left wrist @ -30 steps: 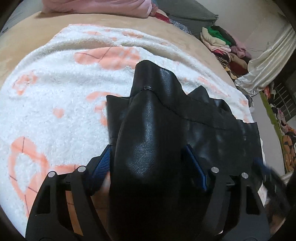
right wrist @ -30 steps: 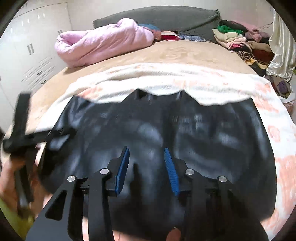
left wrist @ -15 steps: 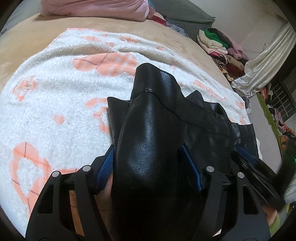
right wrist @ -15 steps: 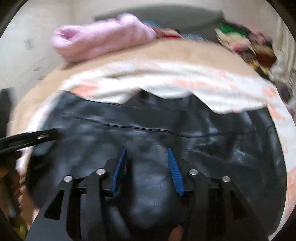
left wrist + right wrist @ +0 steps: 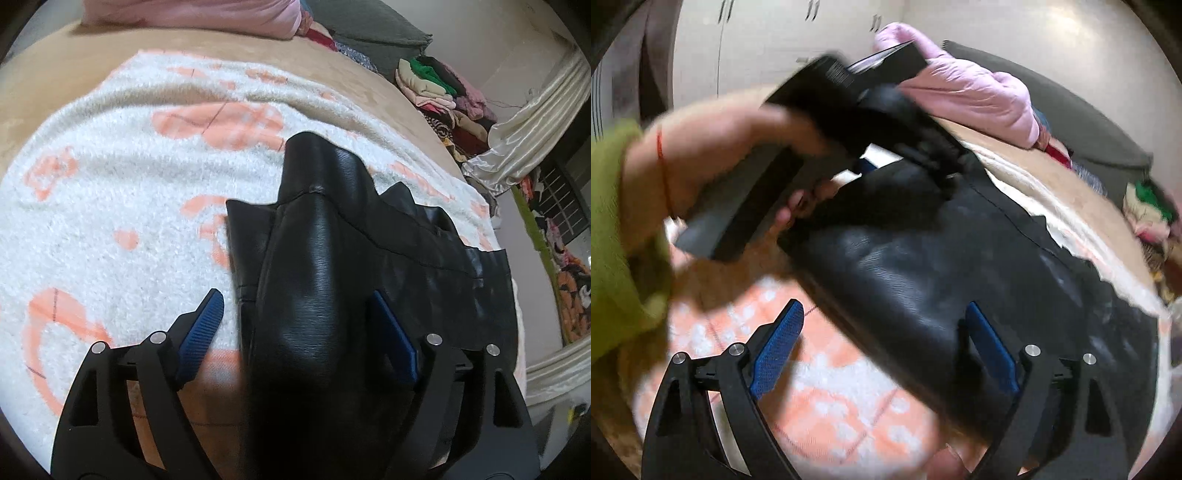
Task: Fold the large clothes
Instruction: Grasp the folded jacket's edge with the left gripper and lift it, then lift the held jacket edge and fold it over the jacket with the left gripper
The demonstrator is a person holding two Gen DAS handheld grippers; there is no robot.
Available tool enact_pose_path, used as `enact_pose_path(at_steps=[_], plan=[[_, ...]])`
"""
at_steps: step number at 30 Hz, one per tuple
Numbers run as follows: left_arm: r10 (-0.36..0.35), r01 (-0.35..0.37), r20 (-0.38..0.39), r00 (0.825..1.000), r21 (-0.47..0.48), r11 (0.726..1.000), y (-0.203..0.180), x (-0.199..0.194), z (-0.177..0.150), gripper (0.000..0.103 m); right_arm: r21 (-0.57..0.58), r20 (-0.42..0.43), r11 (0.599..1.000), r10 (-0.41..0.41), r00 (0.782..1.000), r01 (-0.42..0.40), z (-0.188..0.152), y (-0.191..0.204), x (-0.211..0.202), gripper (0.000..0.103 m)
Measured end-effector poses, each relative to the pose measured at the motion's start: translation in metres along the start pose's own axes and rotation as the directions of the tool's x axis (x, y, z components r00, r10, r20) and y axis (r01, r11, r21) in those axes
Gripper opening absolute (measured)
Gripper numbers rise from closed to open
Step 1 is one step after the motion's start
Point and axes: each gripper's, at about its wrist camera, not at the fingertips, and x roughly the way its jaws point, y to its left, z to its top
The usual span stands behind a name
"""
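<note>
While the black leather garment (image 5: 325,295) lies on the white and orange blanket (image 5: 110,221), the left gripper (image 5: 295,325) has just spread wide, a raised fold between its pads, untouched. From the right wrist, the right gripper (image 5: 886,332) has also just opened wide over the garment's edge, gripping nothing.

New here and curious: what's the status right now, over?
Left gripper, right gripper: jaws just opened wide, black garment between them, ungripped. Garment lies on blanket. Nothing blocking.

- black, glossy leather garment (image 5: 321,280)
- white fleece blanket (image 5: 110,221) patterned with orange-pink shapes
- tan bedspread (image 5: 55,85)
- pink quilt (image 5: 975,92)
- lime-green sleeve (image 5: 613,221)
- blue gripper pads (image 5: 201,332)
</note>
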Motion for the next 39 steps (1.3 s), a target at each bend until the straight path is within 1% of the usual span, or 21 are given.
enact_pose_path(at_steps=[3,4,6,8,9,10,11,12,13,14,17,18,19,22,26,29,31,33,36,37,39], plan=[[-0.049,0.048,-0.015,0.999,-0.044,0.998,0.01,0.003,0.0,0.074,-0.101,-0.029,0.99,-0.1,0.995,0.097,0.003,0.017,0.02,0.088],[-0.058,0.057,-0.016,0.998,-0.051,0.997,0.011,0.004,0.001,0.074,-0.147,-0.022,0.979,-0.143,0.989,0.138,0.005,0.023,0.027,0.088],[-0.078,0.077,-0.019,0.997,-0.062,0.995,0.014,0.004,0.001,0.074,-0.179,-0.008,0.963,-0.206,0.978,0.201,0.009,0.026,0.034,0.087],[-0.105,0.103,-0.02,0.994,-0.085,0.991,0.019,0.005,0.002,0.073,-0.182,0.001,0.958,-0.226,0.974,0.222,0.015,0.026,0.037,0.085],[-0.119,0.117,-0.019,0.993,-0.101,0.988,0.022,0.006,0.001,0.071,-0.194,0.01,0.954,-0.23,0.973,0.227,0.016,0.027,0.039,0.082],[-0.129,0.126,-0.02,0.991,-0.108,0.986,0.023,0.006,0.001,0.067,-0.214,0.032,0.948,-0.233,0.972,0.235,0.017,0.03,0.037,0.069],[-0.138,0.135,-0.02,0.99,-0.111,0.985,0.024,0.005,0.001,0.064,-0.233,0.051,0.944,-0.228,0.972,0.234,0.016,0.034,0.034,0.054],[-0.157,0.154,-0.018,0.987,-0.121,0.981,0.025,0.005,0.001,0.055,-0.261,0.082,0.933,-0.236,0.968,0.249,0.015,0.039,0.031,0.049],[-0.188,0.183,-0.02,0.982,-0.142,0.973,0.027,0.005,0.001,0.052,-0.275,0.105,0.924,-0.245,0.964,0.265,0.013,0.043,0.028,0.037],[-0.193,0.188,-0.019,0.981,-0.152,0.97,0.027,0.005,0.0,0.051,-0.276,0.138,0.921,-0.246,0.96,0.275,0.011,0.044,0.023,0.031],[-0.223,0.218,-0.009,0.975,-0.179,0.959,0.027,0.003,-0.001,0.044,-0.218,0.155,0.943,-0.22,0.963,0.251,0.01,0.034,0.012,0.025],[-0.233,0.229,0.001,0.973,-0.183,0.956,0.026,0.0,-0.001,0.039,-0.202,0.161,0.948,-0.215,0.963,0.246,0.01,0.031,0.009,0.025],[-0.24,0.238,0.012,0.971,-0.181,0.954,0.024,-0.003,-0.001,0.033,-0.192,0.166,0.95,-0.215,0.963,0.245,0.009,0.03,0.003,0.024],[-0.247,0.252,0.054,0.968,-0.142,0.957,0.009,-0.019,0.001,0.025,-0.147,0.184,0.96,-0.209,0.96,0.237,0.007,0.032,-0.012,0.023],[-0.216,0.221,0.076,0.974,-0.065,0.973,-0.024,-0.042,0.004,0.023,-0.076,0.214,0.977,-0.181,0.96,0.201,0.006,0.013,-0.031,0.023],[-0.206,0.209,0.086,0.975,-0.025,0.978,-0.053,-0.059,0.008,0.023,-0.019,0.264,0.981,-0.182,0.947,0.194,0.003,-0.004,-0.053,0.022],[-0.19,0.191,0.092,0.977,-0.004,0.982,-0.074,-0.066,0.01,0.023,0.036,0.289,0.981,-0.191,0.938,0.188,0.0,-0.018,-0.07,0.021],[-0.167,0.165,0.094,0.981,0.037,0.986,-0.102,-0.073,0.013,0.023,0.093,0.303,0.982,-0.187,0.935,0.166,-0.003,-0.032,-0.082,0.02],[-0.141,0.134,0.092,0.986,0.079,0.988,-0.138,-0.078,0.017,0.026,0.19,0.333,0.974,-0.184,0.925,0.126,-0.012,-0.053,-0.102,0.019],[-0.122,0.112,0.091,0.988,0.104,0.988,-0.156,-0.079,0.018,0.027,0.228,0.34,0.967,-0.185,0.922,0.11,-0.017,-0.064,-0.108,0.018],[-0.1,0.087,0.092,0.991,0.14,0.986,-0.177,-0.078,0.016,0.03,0.307,0.35,0.949,-0.185,0.918,0.074,-0.029,-0.09,-0.118,0.018]])
